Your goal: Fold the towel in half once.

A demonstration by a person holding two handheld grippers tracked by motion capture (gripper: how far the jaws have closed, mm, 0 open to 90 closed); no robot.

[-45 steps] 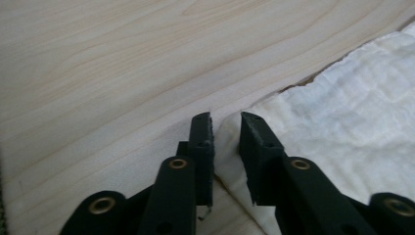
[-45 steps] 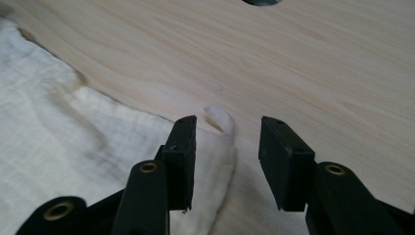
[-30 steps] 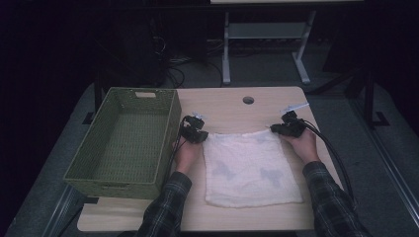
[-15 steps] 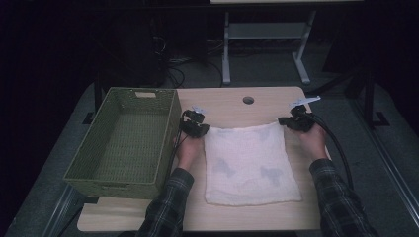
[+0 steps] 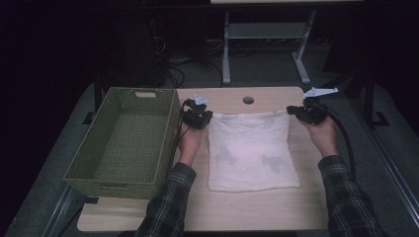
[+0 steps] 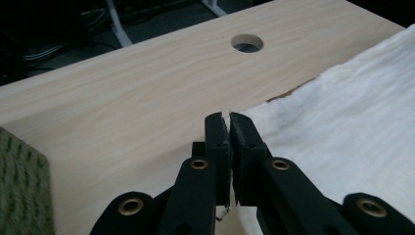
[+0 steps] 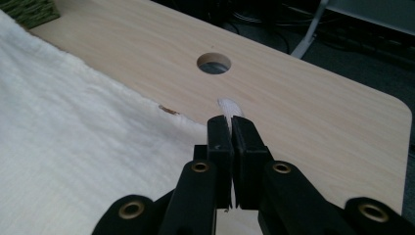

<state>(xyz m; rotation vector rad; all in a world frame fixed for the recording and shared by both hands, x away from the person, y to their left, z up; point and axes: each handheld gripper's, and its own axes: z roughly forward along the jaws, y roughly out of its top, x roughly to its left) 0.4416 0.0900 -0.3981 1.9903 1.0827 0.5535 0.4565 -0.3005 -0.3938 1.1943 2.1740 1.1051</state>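
The towel (image 5: 252, 150) is spread at the centre of the frame on the table (image 5: 296, 207), its far edge stretched between two pinched corners. The left gripper (image 5: 203, 116) is clamped on the upper-left corner and the right gripper (image 5: 292, 110) on the upper-right corner, jaws closed on cloth in both gripper views. For a clean fold, both corners are best lifted together, level and taut, clear of the basket (image 5: 126, 140) at left.

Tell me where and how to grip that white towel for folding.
Grip the white towel at its two far corners, coming from the near side, as the left gripper and right gripper do: it lies flat, and only its thin edges fit shut jaws.
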